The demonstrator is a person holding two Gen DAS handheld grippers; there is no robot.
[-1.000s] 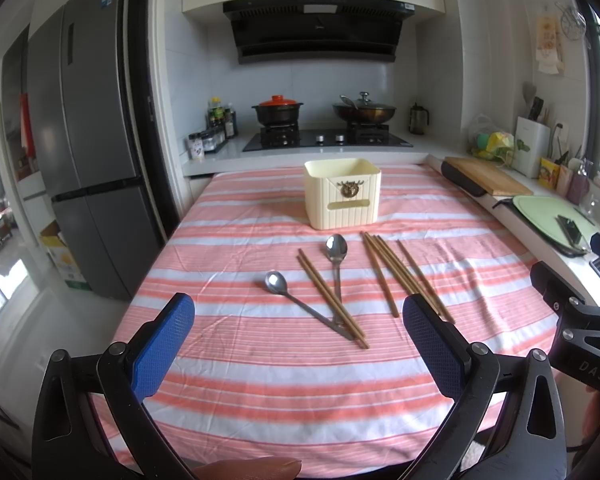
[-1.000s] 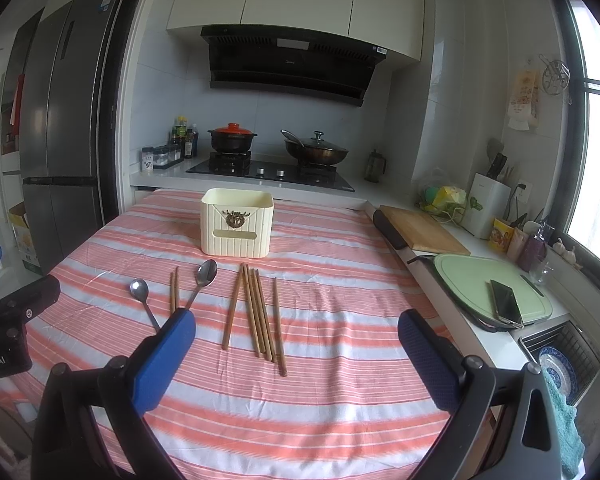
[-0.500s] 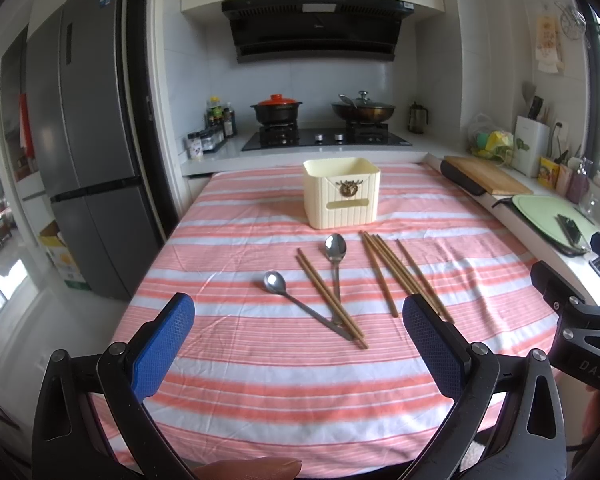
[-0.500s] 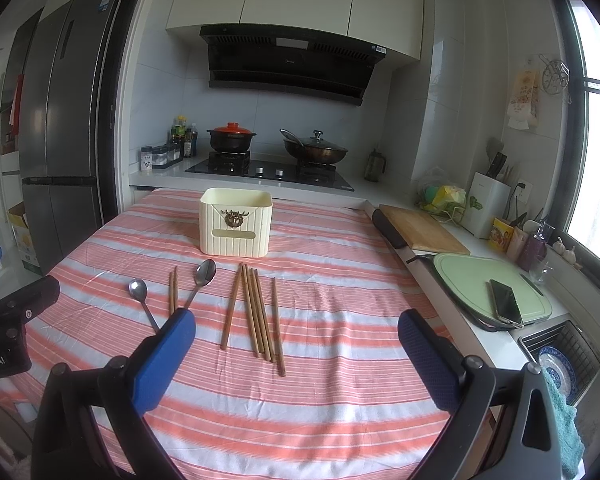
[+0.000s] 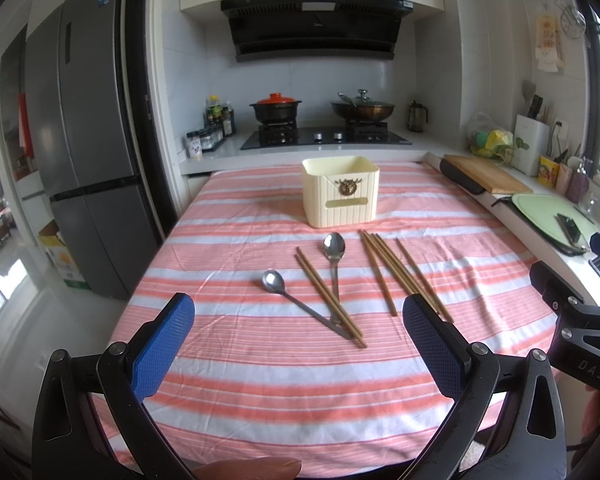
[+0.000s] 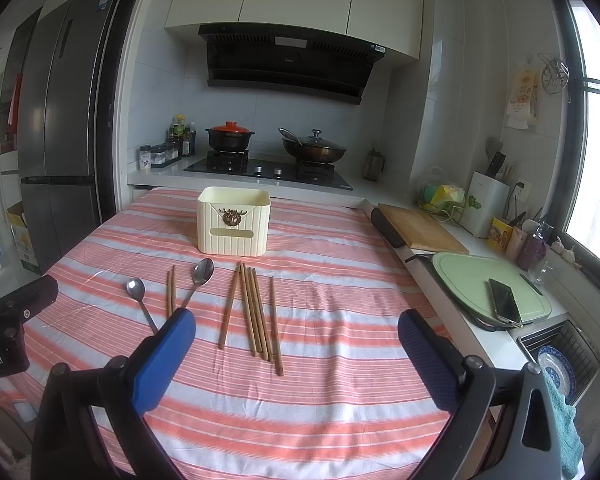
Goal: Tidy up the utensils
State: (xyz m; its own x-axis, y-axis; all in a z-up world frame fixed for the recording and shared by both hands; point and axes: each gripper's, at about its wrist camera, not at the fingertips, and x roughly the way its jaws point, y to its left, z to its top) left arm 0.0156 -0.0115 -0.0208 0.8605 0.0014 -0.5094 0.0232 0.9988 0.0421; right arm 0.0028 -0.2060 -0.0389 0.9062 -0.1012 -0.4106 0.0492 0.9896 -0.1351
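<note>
A cream utensil box (image 5: 341, 191) (image 6: 233, 221) stands upright on the striped tablecloth (image 5: 260, 364) (image 6: 340, 300). In front of it lie two metal spoons (image 5: 334, 248) (image 5: 274, 282), a pair of wooden chopsticks (image 5: 328, 290) crossing the spoon handles, and several more chopsticks (image 5: 396, 268) (image 6: 252, 308) to the right. The spoons (image 6: 202, 274) (image 6: 136, 290) also show in the right wrist view. My left gripper (image 5: 298, 344) is open and empty, above the near table edge. My right gripper (image 6: 296, 356) is open and empty, near the front right.
A counter runs along the right with a wooden board (image 6: 420, 226), a green cutting board (image 6: 488, 284) carrying a phone (image 6: 504, 302), and a dish rack (image 6: 560, 360). A stove with pots (image 5: 320, 120) is behind the table. A fridge (image 5: 84, 168) stands left.
</note>
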